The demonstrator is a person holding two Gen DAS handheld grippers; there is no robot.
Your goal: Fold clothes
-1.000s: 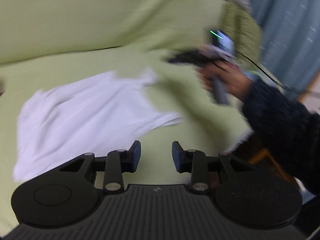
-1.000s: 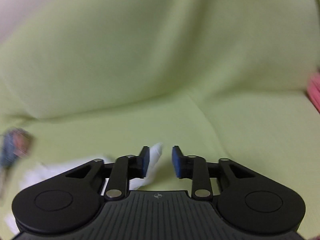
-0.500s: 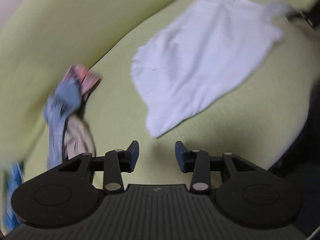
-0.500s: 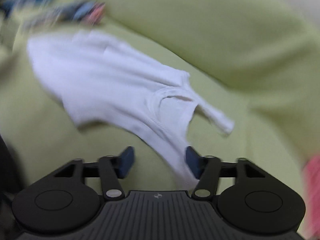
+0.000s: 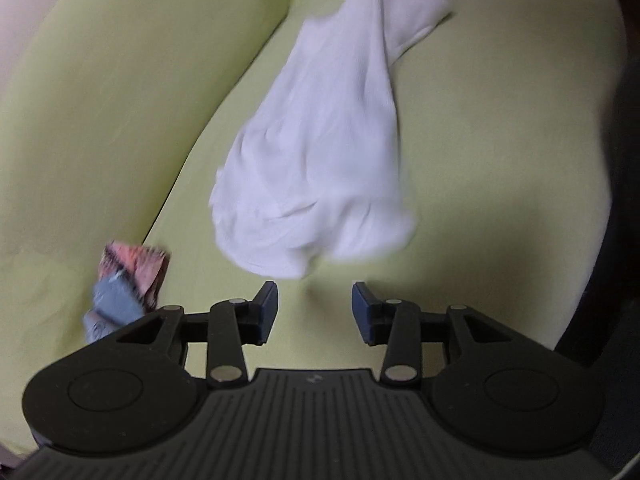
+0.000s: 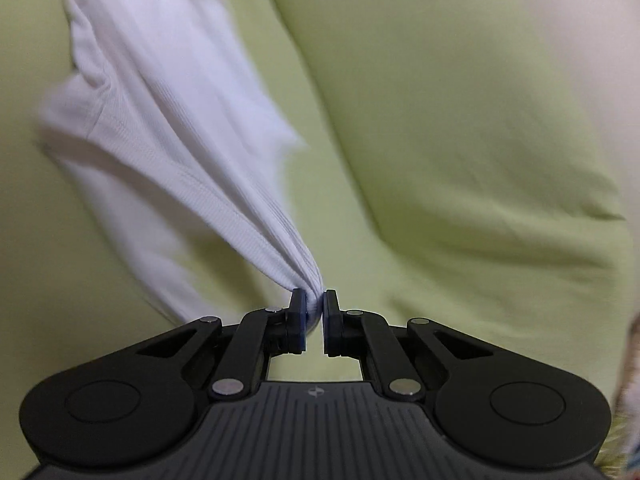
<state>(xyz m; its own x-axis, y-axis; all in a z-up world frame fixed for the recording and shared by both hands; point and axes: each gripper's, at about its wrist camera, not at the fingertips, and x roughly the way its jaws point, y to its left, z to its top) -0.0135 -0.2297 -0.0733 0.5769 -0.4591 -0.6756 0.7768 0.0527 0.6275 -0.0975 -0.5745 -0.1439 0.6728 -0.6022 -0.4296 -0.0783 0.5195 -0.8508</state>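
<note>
The left tool (image 5: 314, 312) is holding its two blue-padded fingers (image 5: 267, 309) wide apart, with nothing sitting between them. The right tool (image 6: 315, 307) is pressing its fingers (image 6: 298, 312) nearly together, pinching a bunched fold of white garment (image 6: 168, 112) that is stretching away up and to the left from the tips.
</note>
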